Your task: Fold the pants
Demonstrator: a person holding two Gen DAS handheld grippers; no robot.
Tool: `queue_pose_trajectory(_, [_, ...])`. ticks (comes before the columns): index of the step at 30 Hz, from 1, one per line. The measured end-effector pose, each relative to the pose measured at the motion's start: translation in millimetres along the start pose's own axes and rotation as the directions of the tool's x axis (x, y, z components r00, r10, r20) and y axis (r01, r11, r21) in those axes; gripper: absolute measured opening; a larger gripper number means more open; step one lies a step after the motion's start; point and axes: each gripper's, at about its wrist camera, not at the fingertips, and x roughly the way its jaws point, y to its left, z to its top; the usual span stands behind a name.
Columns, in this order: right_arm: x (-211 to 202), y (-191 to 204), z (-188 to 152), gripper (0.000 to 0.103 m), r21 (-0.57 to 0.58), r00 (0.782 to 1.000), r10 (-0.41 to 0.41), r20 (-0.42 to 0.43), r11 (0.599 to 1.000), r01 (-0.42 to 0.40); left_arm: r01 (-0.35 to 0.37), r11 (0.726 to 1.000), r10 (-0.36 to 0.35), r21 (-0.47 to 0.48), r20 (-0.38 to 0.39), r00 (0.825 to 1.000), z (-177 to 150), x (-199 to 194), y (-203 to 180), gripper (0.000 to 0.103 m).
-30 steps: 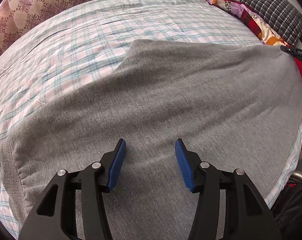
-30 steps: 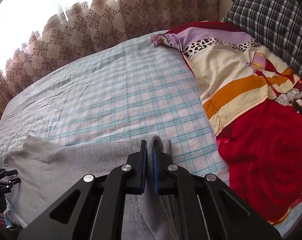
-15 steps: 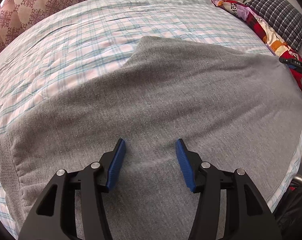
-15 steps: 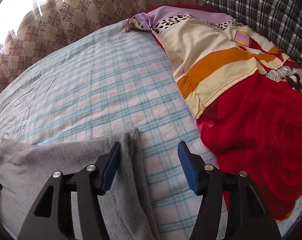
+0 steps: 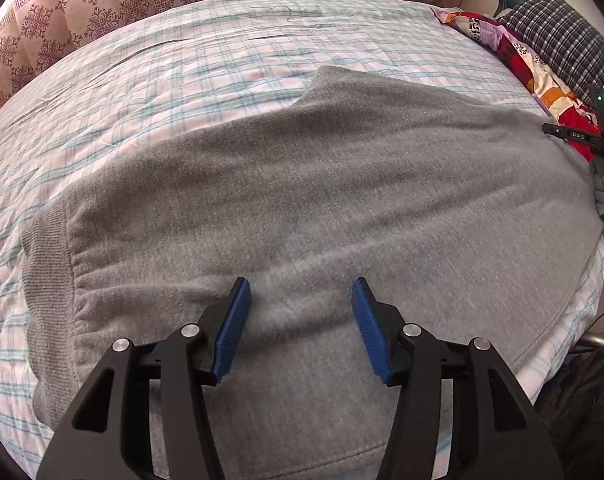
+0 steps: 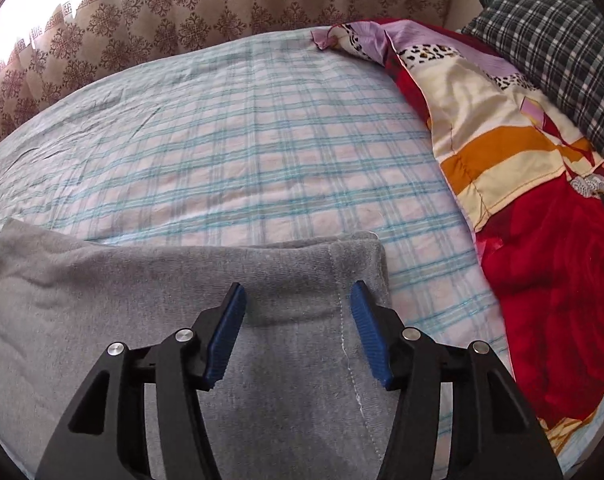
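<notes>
Grey pants (image 5: 321, 200) flat on bed (image 6: 242, 140), both grippers (left (image 5: 300, 300), right (image 6: 298, 304)) agape

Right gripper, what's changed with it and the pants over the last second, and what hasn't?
The right gripper was clamped on the hem end of the grey pants a second ago; it has let go, and its jaws now stand wide open above the cloth, which lies flat on the plaid sheet. The left gripper stayed open above the pants, which barely shifted there.
</notes>
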Motion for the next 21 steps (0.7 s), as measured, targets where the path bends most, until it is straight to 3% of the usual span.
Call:
queue_pose_trajectory(3, [1, -4, -3, 0.049, 0.008, 1.0, 0.026, 0.012, 1.0, -0.026, 0.018, 1.0, -0.018, -0.003, 0.016, 1.0, -16, -5, 11, 0.055])
queue_pose_trajectory(9, [-9, 8, 0, 0.051, -0.016, 0.999, -0.038, 0.005, 0.999, 0.038, 0.037, 0.998, -0.036, -0.045, 0.038, 0.999, -26, -14, 23, 0.055])
queue_pose_trajectory(13, [-41, 36, 2, 0.054, -0.069, 0.995, -0.056, 0.083, 0.996, 0.062, 0.03, 0.999, -0.028, -0.043, 0.033, 0.999, -30, -24, 24, 0.057])
queue_pose_trajectory(16, [-54, 66, 2, 0.056, -0.102, 0.994, -0.014, 0.104, 0.994, 0.024, 0.023, 0.998, -0.022, -0.053, 0.029, 0.999, -37, -29, 31, 0.061])
queue_pose_trajectory(21, [-43, 148, 3, 0.056, -0.175, 0.989, 0.137, 0.055, 0.976, -0.126, 0.036, 0.997, -0.033, -0.074, 0.041, 0.999, -44, -31, 38, 0.061])
